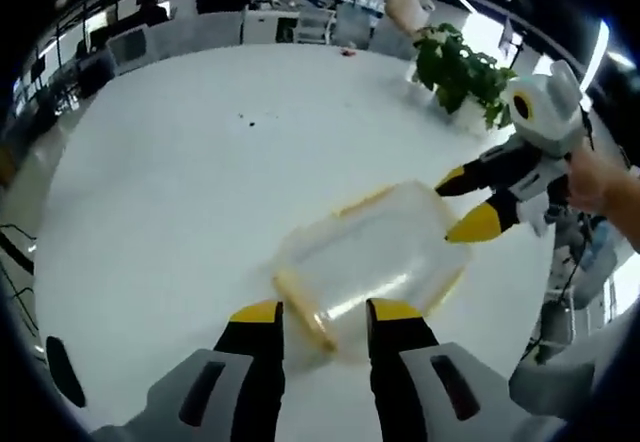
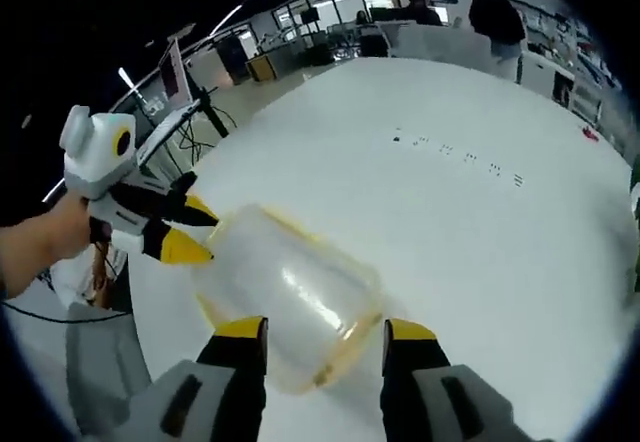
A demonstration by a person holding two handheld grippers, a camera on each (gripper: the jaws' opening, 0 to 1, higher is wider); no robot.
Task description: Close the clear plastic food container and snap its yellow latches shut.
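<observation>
The left gripper (image 1: pixel 321 311) stands open around one end of the container (image 1: pixel 372 258) — clear, yellow-edged, lying on the white table (image 1: pixel 180 182). The right gripper (image 2: pixel 324 329) is open too — around the other end.

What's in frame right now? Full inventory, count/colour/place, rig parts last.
food container: 1, clear plastic with yellow rim and latches, on the white table between the two grippers
table: 1, white, large, under the container
plant: 1, green leaves, far right edge of the table in the left gripper view
small dark marks: several, black, in a row on the table top in the right gripper view
people: at least two, dark clothing, standing beyond the table's far edge
left gripper: 1, black jaws with yellow tips, jaws apart at one end of the container
right gripper: 1, same colours, jaws apart at the opposite end
hand: 1, holding the right gripper's grey-white body
</observation>
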